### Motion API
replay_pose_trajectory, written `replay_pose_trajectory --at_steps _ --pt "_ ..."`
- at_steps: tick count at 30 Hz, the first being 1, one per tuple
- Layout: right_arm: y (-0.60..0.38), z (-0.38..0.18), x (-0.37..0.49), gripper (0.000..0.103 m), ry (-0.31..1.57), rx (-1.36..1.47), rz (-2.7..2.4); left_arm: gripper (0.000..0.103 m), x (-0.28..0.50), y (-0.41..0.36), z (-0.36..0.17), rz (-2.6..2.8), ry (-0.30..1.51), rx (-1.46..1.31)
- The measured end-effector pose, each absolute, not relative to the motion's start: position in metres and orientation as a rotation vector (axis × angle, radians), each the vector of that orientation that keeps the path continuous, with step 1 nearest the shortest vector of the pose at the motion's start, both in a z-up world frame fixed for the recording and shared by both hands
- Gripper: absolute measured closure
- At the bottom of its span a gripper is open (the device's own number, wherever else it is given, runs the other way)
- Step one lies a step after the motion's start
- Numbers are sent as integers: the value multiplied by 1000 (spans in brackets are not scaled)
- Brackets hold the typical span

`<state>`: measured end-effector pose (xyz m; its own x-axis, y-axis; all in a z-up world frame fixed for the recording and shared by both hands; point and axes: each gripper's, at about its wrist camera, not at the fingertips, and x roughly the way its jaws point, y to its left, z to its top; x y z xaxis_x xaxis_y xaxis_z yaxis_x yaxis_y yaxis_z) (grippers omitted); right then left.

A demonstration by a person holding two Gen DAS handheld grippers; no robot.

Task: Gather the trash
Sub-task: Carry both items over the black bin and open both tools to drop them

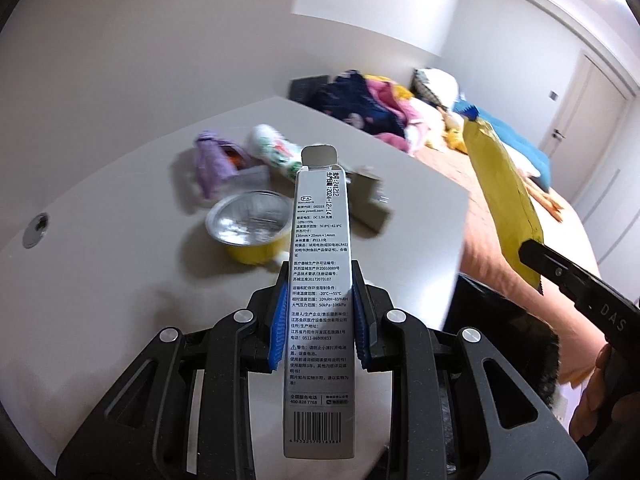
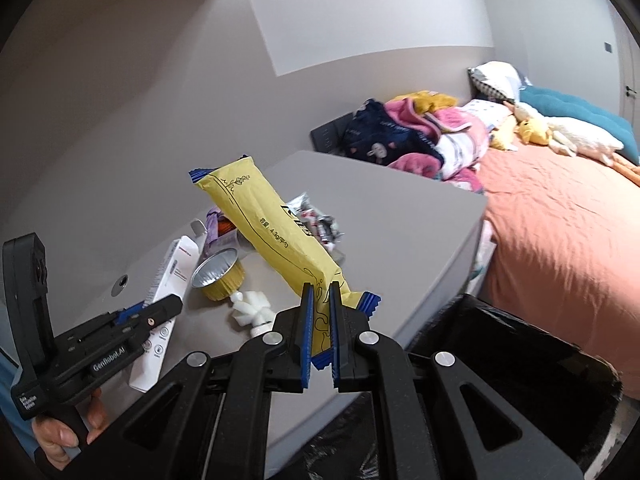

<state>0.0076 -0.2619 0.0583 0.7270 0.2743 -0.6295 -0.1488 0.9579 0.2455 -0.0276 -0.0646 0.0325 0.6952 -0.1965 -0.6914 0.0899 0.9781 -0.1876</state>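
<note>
In the left wrist view my left gripper (image 1: 319, 280) is shut on a long grey-white printed carton (image 1: 320, 220), held above the grey table (image 1: 120, 272). My right gripper (image 2: 320, 294) is shut on the lower end of a yellow snack wrapper (image 2: 276, 228), which sticks up and to the left. That wrapper (image 1: 500, 196) and the right gripper (image 1: 534, 256) also show at the right of the left wrist view. Left on the table are a foil cup (image 1: 248, 220), a purple wrapper (image 1: 212, 160), a green-and-white packet (image 1: 276, 150), a silver wrapper (image 2: 316, 216) and a white crumpled tissue (image 2: 252, 308).
A black lined bin (image 2: 500, 344) stands just off the table's right edge, below my right gripper. Beyond it is a bed with an orange sheet (image 2: 560, 240), piled clothes (image 2: 400, 132) and pillows. A person's hand (image 2: 60, 436) holds the left gripper (image 2: 170, 306).
</note>
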Motion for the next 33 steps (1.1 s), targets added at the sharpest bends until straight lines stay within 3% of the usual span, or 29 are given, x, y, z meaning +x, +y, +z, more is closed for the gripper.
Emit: replay_pose_trajectory --at_steps 19,20,21,22,23,24,33 --pt "-349 73 -58 95 675 257 71 76 -54 -159 29 -430 816 -91" --pt "-357 74 -63 89 665 276 57 75 -55 -163 29 -454 825 -97" --pt "-364 76 -66 81 655 291 36 65 -54 -167 27 -480 838 -102" --pt "-372 78 -72 53 636 305 1 49 -54 -172 26 -507 854 -109" --pt "-378 81 -76 30 612 310 -27 12 -55 -176 26 -516 855 -117" --pt "-382 84 -82 28 584 309 -52 6 -57 -180 27 -516 845 -120" --pt "-416 98 -105 25 515 343 -115 6 -64 -206 31 -559 814 -54"
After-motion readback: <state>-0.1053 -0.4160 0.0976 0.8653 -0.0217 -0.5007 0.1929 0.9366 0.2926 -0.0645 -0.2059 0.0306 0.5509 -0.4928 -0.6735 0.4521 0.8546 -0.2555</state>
